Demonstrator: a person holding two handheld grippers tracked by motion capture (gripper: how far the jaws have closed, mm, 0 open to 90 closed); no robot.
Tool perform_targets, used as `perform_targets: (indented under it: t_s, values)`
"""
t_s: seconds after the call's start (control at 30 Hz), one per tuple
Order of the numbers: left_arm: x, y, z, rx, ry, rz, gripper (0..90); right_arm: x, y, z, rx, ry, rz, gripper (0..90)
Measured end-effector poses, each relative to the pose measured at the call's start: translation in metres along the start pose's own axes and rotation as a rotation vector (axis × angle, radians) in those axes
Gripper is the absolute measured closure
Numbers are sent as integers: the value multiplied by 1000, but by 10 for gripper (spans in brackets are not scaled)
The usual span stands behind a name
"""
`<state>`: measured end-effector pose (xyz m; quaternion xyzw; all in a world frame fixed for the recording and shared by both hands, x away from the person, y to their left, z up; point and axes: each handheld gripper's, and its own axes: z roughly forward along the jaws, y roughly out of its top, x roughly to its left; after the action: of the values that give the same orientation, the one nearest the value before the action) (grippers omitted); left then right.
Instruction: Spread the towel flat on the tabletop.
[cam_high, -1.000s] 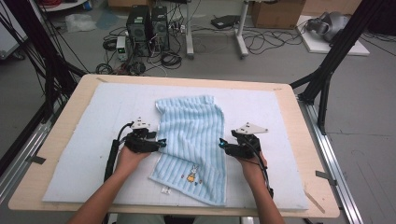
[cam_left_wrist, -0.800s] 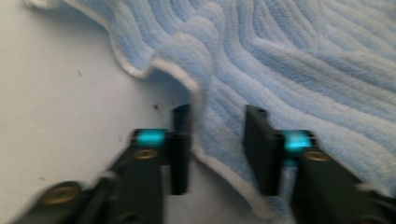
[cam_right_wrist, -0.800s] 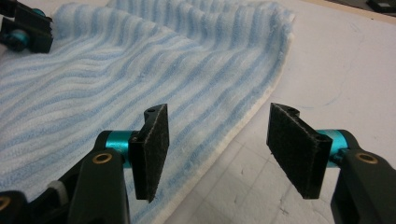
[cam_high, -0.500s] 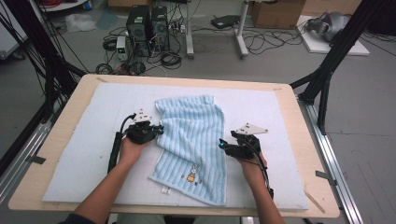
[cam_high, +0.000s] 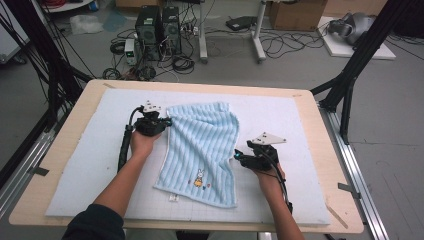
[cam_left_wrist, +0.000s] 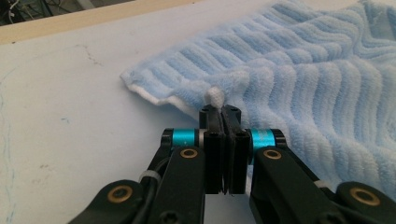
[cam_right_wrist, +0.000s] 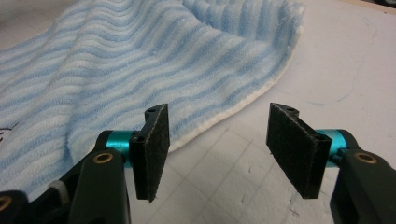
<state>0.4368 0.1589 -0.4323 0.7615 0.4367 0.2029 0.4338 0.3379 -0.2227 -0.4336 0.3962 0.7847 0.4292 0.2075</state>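
- Here, a light blue striped towel (cam_high: 202, 150) lies spread but rumpled on the white mat (cam_high: 90, 165) that covers the wooden counter (cam_high: 60, 150), about at the middle.
- The left claw (cam_high: 167, 121) sits at the towel's far left edge, its jaws pressed together on a small pinch of the white-hemmed edge (cam_left_wrist: 215, 98).
- The right claw (cam_high: 239, 156) rests just beside the towel's right edge, near its middle, with the jaws spread wide and nothing between them; bare mat shows in the gap.
- A small embroidered rabbit (cam_high: 199, 176) marks the towel's near end, and a white label (cam_high: 173, 198) pokes out at the near hem.
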Motion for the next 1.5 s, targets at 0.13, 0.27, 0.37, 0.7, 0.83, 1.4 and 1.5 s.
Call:
perform_targets:
  t_s: [0.13,0.27,0.37,0.7,0.83,1.4,1.5]
  values:
    - [1,-2,-4,-21,0,-55,630,-1,-1,0,4,-1,10,391]
    - [-1,-7,-15,-43,-32,-57,425,0,-2,-2,5,-3,9,391]
    - [-1,-14,-27,-62,-57,-61,403,1,-2,-2,2,-6,9,391]
    - [-14,-45,-63,-24,-120,-16,409,7,-5,-8,1,7,8,446]
    - [-27,-58,-71,7,-179,-2,445,16,-8,-12,10,36,-6,503]
    - [-65,-80,-83,99,-169,127,865,52,-19,-2,140,21,-88,854]
    - [-63,-82,-90,92,-163,112,866,39,-21,-6,138,-83,-57,855]
